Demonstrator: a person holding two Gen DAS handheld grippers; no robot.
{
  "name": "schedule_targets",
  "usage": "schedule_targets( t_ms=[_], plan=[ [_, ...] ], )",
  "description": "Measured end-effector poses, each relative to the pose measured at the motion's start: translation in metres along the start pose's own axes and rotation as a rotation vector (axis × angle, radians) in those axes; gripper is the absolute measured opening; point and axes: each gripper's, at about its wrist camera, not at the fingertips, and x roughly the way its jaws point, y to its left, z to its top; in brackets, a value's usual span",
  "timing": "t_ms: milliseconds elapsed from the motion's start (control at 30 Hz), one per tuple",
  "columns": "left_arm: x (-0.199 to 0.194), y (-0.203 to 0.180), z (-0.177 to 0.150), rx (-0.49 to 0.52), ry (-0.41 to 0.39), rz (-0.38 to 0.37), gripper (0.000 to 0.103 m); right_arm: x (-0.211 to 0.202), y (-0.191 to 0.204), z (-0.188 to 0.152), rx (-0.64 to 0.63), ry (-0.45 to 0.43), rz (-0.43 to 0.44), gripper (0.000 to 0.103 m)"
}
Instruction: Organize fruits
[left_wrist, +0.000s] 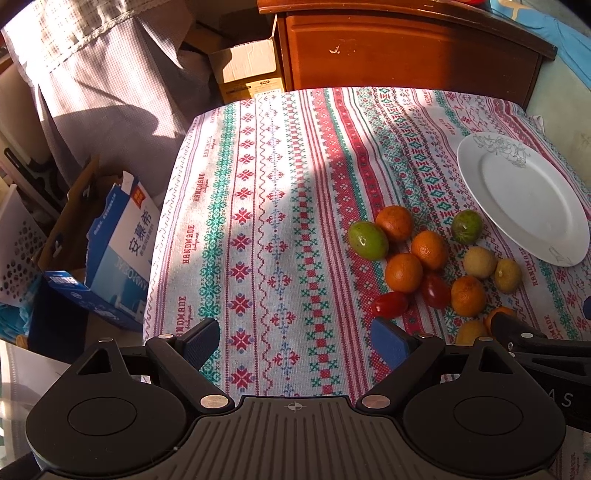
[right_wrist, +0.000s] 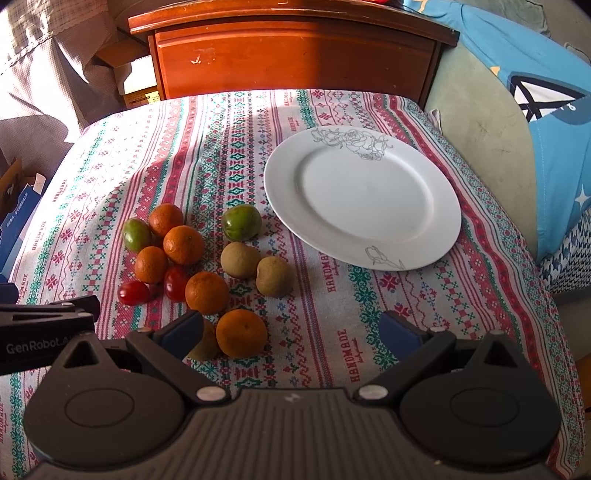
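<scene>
In the right wrist view the plate (right_wrist: 362, 195) lies on the surface (right_wrist: 424, 306) at centre right of the frame. The fruits (right_wrist: 207, 291) lie in a cluster on the surface to the plate's lower left, none on the plate. A cabinet (right_wrist: 291, 48) stands behind the surface at the top of the frame. In the left wrist view, boxes (left_wrist: 110, 251) stand beside the surface at the left edge.
</scene>
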Motion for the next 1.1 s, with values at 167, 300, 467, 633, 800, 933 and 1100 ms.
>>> schedule_targets(
  t_ms=[167,300,467,633,800,933,1100],
  plan=[
    [0.001,-0.001,-0.001,0.004,0.001,-0.004,0.091,-0.001,-0.003,-0.002,-0.003,0.000,0.009,0.100],
    [0.002,0.000,-0.001,0.001,-0.002,-0.001,0.091,-0.001,-0.013,-0.006,0.012,-0.004,0.032,0.096],
    [0.008,0.011,-0.001,-0.034,0.015,-0.008,0.091,-0.004,-0.031,-0.016,0.041,-0.015,0.118,0.084],
    [0.010,0.019,-0.004,-0.044,0.006,-0.039,0.090,-0.007,-0.039,-0.029,0.024,-0.041,0.216,0.069],
    [0.007,0.018,-0.008,-0.019,-0.032,-0.069,0.088,-0.007,-0.038,-0.036,-0.002,-0.082,0.296,0.058],
    [0.007,0.012,-0.010,0.002,-0.054,-0.102,0.088,-0.006,-0.035,-0.037,-0.018,-0.099,0.344,0.049],
    [0.009,0.007,-0.012,0.013,-0.080,-0.151,0.083,-0.005,-0.032,-0.041,-0.046,-0.135,0.364,0.049]
  ],
)
